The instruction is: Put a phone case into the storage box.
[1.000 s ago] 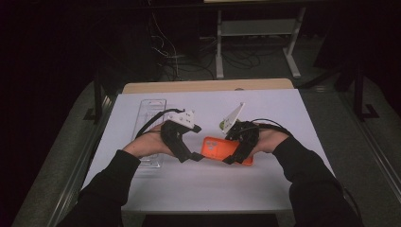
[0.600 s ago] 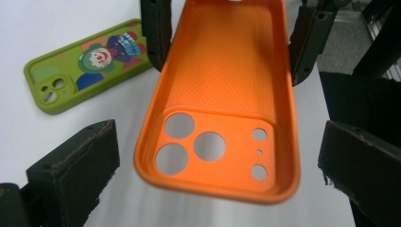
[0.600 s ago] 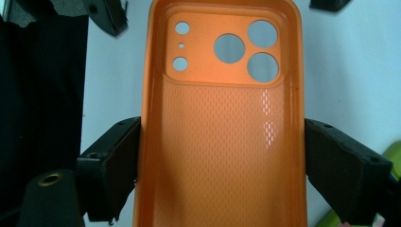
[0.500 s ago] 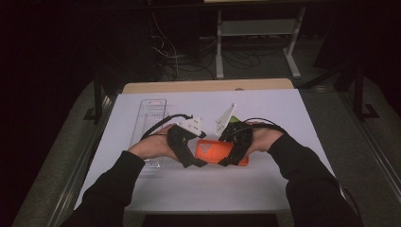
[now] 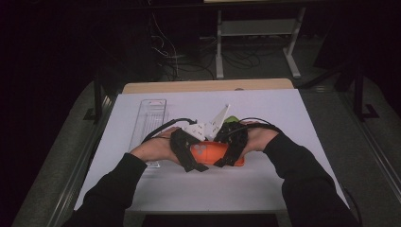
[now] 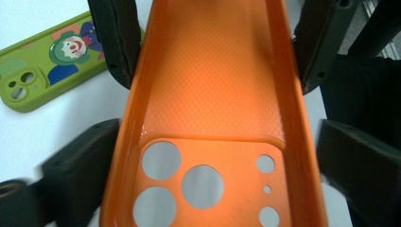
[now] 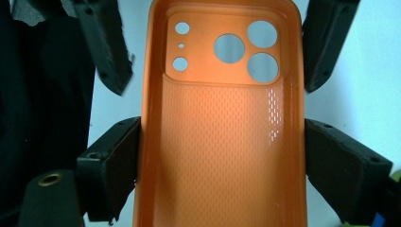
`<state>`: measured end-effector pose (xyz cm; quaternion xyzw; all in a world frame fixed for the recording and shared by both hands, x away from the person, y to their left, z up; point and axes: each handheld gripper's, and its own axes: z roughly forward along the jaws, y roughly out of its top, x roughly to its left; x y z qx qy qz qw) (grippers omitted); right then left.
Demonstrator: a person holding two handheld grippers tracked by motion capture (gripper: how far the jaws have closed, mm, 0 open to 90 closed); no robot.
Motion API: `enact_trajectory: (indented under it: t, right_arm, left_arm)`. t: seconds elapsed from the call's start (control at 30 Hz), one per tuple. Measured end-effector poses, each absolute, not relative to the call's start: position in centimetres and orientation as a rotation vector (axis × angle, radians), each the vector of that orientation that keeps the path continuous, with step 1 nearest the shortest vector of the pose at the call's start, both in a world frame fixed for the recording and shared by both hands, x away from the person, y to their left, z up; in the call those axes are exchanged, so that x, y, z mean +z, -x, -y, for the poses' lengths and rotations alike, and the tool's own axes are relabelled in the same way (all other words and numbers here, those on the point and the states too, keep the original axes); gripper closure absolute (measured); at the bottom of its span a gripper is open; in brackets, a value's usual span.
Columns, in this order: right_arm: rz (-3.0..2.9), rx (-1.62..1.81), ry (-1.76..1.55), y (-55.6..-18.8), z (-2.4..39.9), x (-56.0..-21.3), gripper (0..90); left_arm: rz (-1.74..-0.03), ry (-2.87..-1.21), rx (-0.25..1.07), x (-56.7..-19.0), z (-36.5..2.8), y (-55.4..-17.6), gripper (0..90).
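An orange phone case [image 5: 208, 152] with camera cut-outs hangs just above the white table top [image 5: 293, 189], hollow side up. My right gripper [image 7: 222, 124] is shut on it, one pad against each long wall. The left gripper [image 6: 217, 127] straddles the camera end [image 6: 203, 184]. Its jaws have just been closing and stand open, the left one against the wall, the right one a sliver off. In the high view the left gripper [image 5: 198, 158] and the right gripper [image 5: 227, 156] meet over the case at the table's middle.
A green phone case [image 6: 47, 61] with a clown print lies flat just behind the hands, also visible as a green edge [image 5: 231, 119]. A clear plastic tray [image 5: 151, 118] lies lengthwise at the left. The mat's front edge is close to the person's sleeves.
The two hands have come together at the middle. The right gripper carried the orange case leftward, and the left gripper moved right until its jaws came around the case's end.
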<state>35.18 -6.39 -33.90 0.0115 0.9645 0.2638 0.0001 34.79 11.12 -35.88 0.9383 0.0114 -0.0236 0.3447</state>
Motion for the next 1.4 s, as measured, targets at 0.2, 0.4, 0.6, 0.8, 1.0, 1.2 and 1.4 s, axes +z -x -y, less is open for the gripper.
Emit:
enact_trajectory:
  t: [0.2, 0.4, 0.6, 0.8, 1.0, 1.2, 1.4]
  right_arm:
    - [-3.028, 0.84, -0.024, -35.1, 6.3, -33.7, 15.0]
    - [-3.033, 0.841, -0.023, -35.0, 6.4, -33.7, 15.0]
    - [-3.044, 0.82, -0.017, -35.0, 6.4, -33.9, 14.9]
    - [-3.058, 0.824, -0.01, -34.9, 6.3, -34.1, 14.5]
    - [-3.033, 0.908, -0.057, -35.1, 6.9, -34.2, 11.5]
    - [-2.95, 0.999, -0.234, -35.6, 9.0, -33.9, 7.5]
    - [-2.846, 1.09, -0.426, -35.9, 11.2, -34.1, 7.4]
  left_arm:
    - [-0.034, -2.419, -0.045, -35.8, -11.2, -34.9, 12.2]
    - [-0.03, -2.421, -0.047, -35.8, -11.1, -34.8, 13.7]
    - [-0.043, -2.421, -0.085, -36.2, -10.9, -34.7, 15.0]
    - [-0.047, -2.437, -0.081, -36.2, -10.9, -34.5, 15.6]
    - [-0.083, -2.454, -0.053, -36.3, -11.2, -34.4, 15.7]
    - [-0.207, -2.431, -0.022, -37.1, -11.9, -34.4, 15.7]
    - [-0.335, -2.42, 0.018, -37.7, -12.5, -34.3, 15.6]
